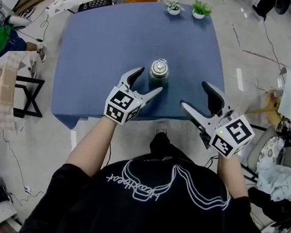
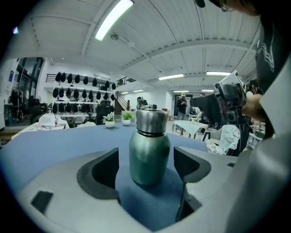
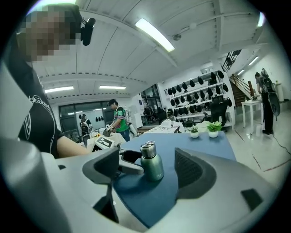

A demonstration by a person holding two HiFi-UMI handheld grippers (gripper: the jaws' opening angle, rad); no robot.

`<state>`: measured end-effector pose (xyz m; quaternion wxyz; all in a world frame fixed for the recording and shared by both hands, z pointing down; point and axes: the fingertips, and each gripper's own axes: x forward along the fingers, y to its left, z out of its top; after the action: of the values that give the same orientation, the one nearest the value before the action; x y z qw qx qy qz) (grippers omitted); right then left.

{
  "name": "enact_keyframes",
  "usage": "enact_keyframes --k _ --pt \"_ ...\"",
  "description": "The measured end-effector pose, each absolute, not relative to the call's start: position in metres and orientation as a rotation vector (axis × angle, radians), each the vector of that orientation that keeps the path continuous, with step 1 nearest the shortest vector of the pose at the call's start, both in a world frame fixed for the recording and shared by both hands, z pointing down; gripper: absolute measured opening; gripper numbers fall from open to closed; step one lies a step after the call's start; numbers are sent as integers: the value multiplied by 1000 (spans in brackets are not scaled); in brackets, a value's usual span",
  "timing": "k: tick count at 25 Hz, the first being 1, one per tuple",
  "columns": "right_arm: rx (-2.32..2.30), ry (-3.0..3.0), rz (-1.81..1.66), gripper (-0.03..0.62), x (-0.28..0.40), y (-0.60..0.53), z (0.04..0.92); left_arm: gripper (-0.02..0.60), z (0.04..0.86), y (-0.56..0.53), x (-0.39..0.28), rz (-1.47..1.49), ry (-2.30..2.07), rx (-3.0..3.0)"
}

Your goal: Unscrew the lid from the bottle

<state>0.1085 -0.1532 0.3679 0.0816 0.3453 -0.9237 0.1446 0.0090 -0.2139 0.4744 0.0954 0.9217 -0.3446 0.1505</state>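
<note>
Item: bottle (image 1: 158,75), green body, steel lid (image 1: 160,65) screwed on. It is standing upright on the blue table (image 1: 101,42), toward the edge nearest the person.

Item: left gripper (image 1: 149,80). It is reaching in from the bottle's near-left side, and its jaws are bracketing the bottle's body. The jaws are standing wide apart. In the left gripper view a clear gap is showing between each pad and the bottle, so nothing is being gripped or touched.

Item: right gripper (image 1: 194,95). It is hovering to the bottle's near-right, well apart from it, with its jaws spread wide and empty. In the right gripper view the bottle is sitting ahead, beyond the fingertips.

Item: arms. Both bare forearms are extending forward from the person's body, and each gripper is pointing slightly downward and angling inward toward the bottle.

Item: two potted plants (image 1: 186,9). They are sitting on the table's far edge, beyond the bottle.
</note>
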Motion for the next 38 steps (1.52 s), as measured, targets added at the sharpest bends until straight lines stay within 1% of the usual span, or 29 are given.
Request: enact_keyframes --k 8,14,19,27,33,38 --pt "899 -2741 366 357 68 -191 392 364 477 -227 28 410 -907 2798" --pt "840 -2728 319 347 39 -211 408 362 483 -225 32 411 -852 2792" --pt "808 -2723 263 325 20 -218 413 357 484 -224 32 420 -851 2794" --pt "807 -2721 220 249 12 -226 415 354 484 -225 32 423 -865 2793" --pt "766 -2743 201 247 11 -226 416 354 484 -225 32 418 -861 2799" --pt "633 -2752 189 245 9 -226 417 354 485 -226 32 444 -828 2806"
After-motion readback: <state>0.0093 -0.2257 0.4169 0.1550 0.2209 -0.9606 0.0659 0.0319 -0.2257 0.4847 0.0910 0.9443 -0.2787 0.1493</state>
